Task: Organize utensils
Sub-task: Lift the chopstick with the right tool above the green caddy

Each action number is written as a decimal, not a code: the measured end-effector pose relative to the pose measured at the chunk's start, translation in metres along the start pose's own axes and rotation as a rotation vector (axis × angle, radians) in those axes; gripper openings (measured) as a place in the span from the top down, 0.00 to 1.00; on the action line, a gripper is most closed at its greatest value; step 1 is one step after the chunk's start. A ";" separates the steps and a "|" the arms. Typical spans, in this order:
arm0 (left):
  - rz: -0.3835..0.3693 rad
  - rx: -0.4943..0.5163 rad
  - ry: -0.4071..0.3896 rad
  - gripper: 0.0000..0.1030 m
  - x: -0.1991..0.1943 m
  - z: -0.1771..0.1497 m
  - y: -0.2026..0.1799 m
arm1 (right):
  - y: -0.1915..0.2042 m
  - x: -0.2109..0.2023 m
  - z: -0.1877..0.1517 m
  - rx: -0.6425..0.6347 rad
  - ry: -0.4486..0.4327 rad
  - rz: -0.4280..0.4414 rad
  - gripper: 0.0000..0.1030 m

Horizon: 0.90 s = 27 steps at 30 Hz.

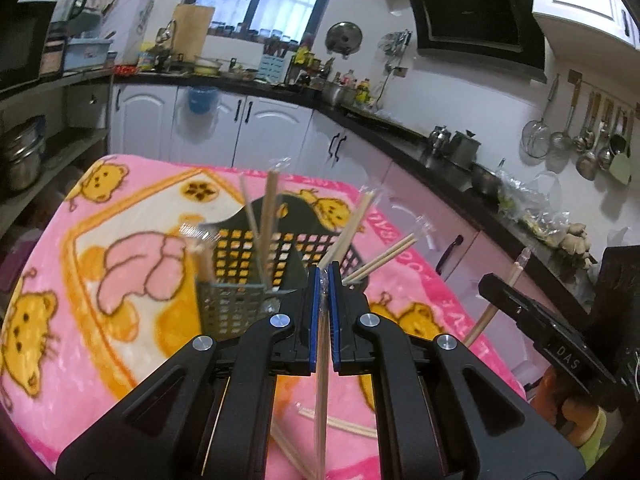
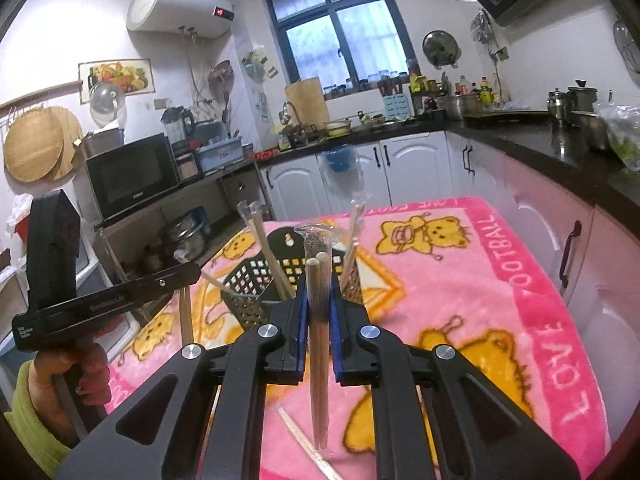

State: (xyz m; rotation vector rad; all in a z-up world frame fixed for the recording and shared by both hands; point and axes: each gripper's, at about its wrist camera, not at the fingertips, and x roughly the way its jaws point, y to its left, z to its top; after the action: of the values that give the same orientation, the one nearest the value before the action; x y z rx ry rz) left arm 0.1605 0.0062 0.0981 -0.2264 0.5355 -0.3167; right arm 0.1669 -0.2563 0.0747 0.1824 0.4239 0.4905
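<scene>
On the pink blanket, a black basket already bristles with chopsticks. Just short of it, each gripper's jaws pinch a wrapped pair: right gripper, left gripper. Next, seemingly: lift over the rim, tip upright, release.

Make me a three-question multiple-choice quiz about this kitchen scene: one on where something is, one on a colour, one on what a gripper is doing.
1. Where does the black utensil basket stand?
A. on the pink blanket
B. on the counter
C. on the microwave

2. What colour are the gripper pads?
A. red
B. blue
C. green

3. What is the right gripper doing?
A. standing wide open
B. clamping a spoon
C. clamping wrapped chopsticks

Answers: 1 A, the pink blanket lies beneath the basket. 2 B, blue strips line the jaws. 3 C, a wrapped chopstick pair stands between the closed jaws.
</scene>
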 end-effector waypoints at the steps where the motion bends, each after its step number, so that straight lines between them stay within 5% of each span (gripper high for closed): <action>1: -0.002 0.002 -0.007 0.98 0.000 0.002 -0.002 | -0.002 -0.002 0.001 0.002 -0.005 -0.003 0.91; 27: 0.001 0.059 -0.242 0.98 -0.007 0.075 -0.034 | -0.011 -0.016 0.030 0.013 -0.100 -0.027 0.91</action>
State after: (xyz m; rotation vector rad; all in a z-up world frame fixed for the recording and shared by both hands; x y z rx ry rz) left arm 0.1870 -0.0131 0.1741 -0.2041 0.2869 -0.2985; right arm 0.1718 -0.2756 0.1045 0.2122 0.3316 0.4503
